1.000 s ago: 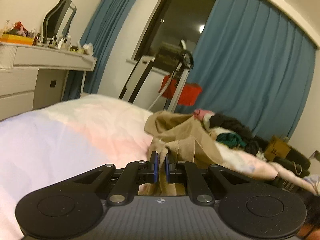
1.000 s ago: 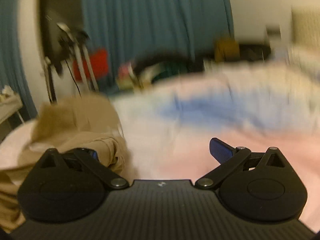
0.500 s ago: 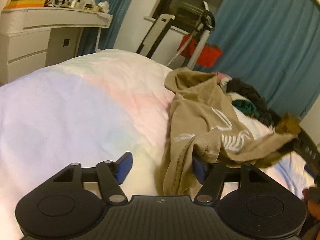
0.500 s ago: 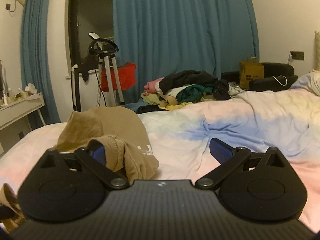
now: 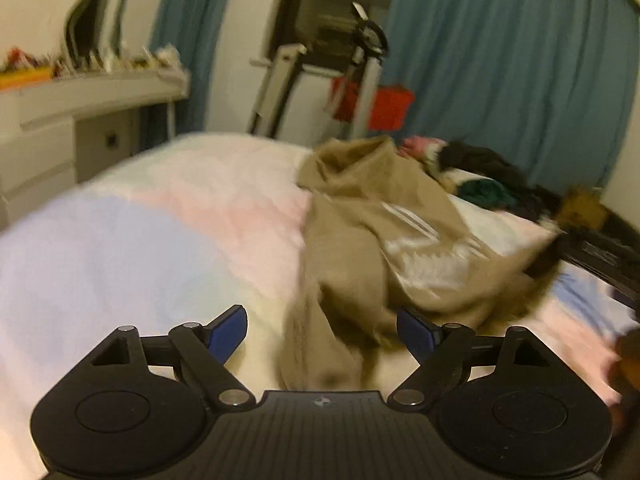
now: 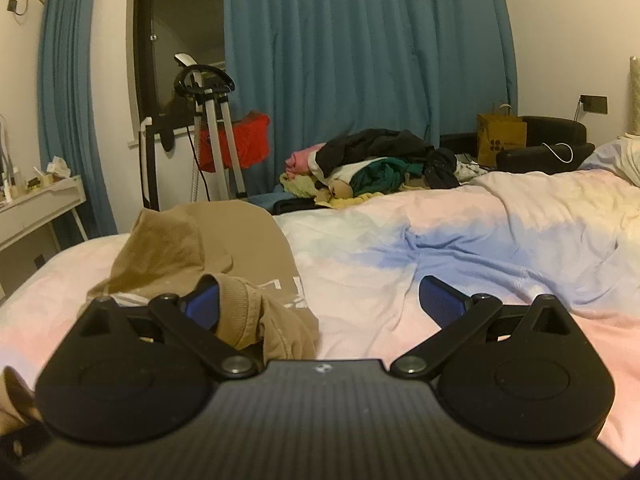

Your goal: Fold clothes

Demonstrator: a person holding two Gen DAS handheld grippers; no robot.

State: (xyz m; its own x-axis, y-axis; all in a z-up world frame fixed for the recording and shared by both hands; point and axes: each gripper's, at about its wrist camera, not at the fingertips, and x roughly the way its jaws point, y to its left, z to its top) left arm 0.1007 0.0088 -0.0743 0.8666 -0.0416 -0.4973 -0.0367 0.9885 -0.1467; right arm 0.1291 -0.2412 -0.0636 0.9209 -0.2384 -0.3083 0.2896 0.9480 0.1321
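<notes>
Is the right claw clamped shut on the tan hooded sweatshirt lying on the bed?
No, the right claw is spread wide open, and the tan hooded sweatshirt only lies against its left blue pad, not pinched.

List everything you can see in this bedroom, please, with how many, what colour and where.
Hoodie: one, tan with white print, crumpled on the bed by both tools.
Bed: one, cover in pink, blue and white.
Clothes pile: one, black, green, pink and yellow, at the bed's far edge.
Curtains: blue, across the window wall.
Exercise machine: one, black and silver, by the window.
Red item: one, hanging behind the machine.
Paper bag: one, brown, far right.
Desk: one, white, cluttered, on the left.
Left gripper: black, blue pads, jaws open with hoodie fabric between them.
Right gripper: black, blue pads, jaws open over the hoodie's edge.
</notes>
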